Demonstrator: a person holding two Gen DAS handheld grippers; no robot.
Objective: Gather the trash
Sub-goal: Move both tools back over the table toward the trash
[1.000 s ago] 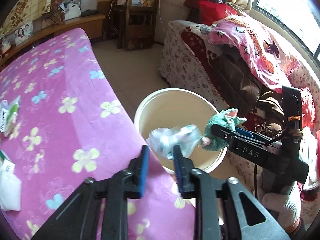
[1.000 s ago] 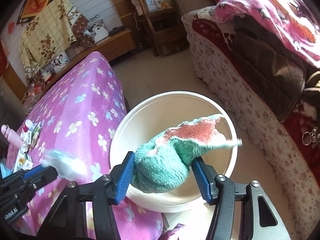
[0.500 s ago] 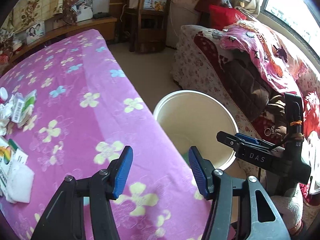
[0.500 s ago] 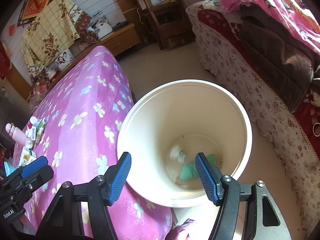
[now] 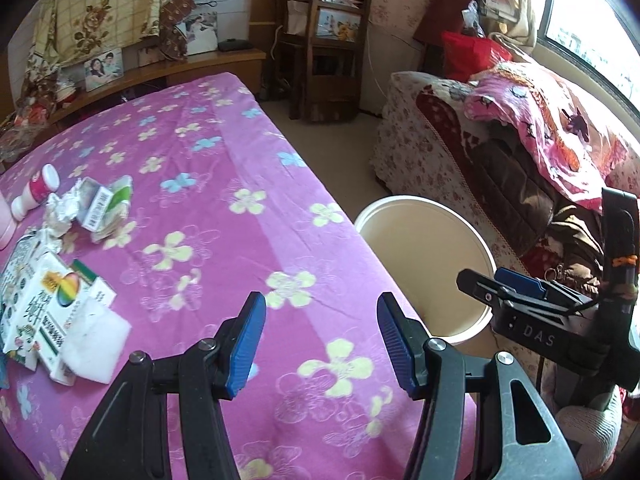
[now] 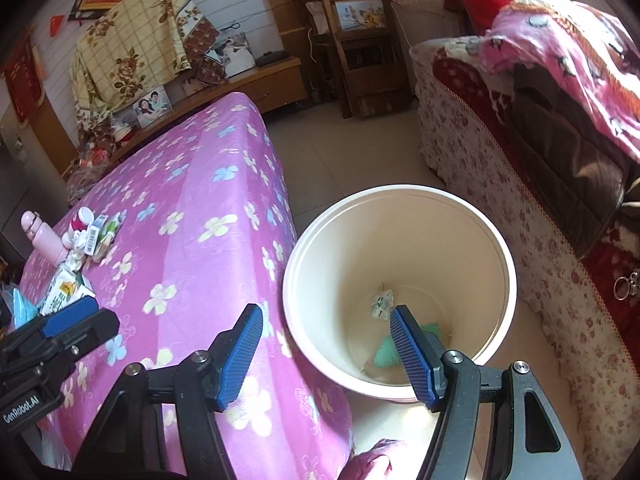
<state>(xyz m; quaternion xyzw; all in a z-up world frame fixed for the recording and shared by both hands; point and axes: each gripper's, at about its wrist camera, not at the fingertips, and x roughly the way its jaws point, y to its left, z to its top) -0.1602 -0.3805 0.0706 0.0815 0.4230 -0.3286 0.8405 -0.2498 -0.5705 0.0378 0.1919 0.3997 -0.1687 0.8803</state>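
Over the bin (image 6: 496,240), my right claw (image 6: 326,354) gapes empty; my left claw (image 5: 318,344) hangs released above the bed (image 5: 224,184).

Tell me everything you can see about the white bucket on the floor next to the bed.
The bucket is round, cream-white and looks like plastic, with a rolled rim and smooth walls that narrow toward the bottom. It stands upright and lidless on the tiled floor, close against the edge of the pink flowered bedspread, with the floral sofa cover on its other side. At its bottom lie a green cloth and a small crumpled wrapper. Neither gripper touches it.
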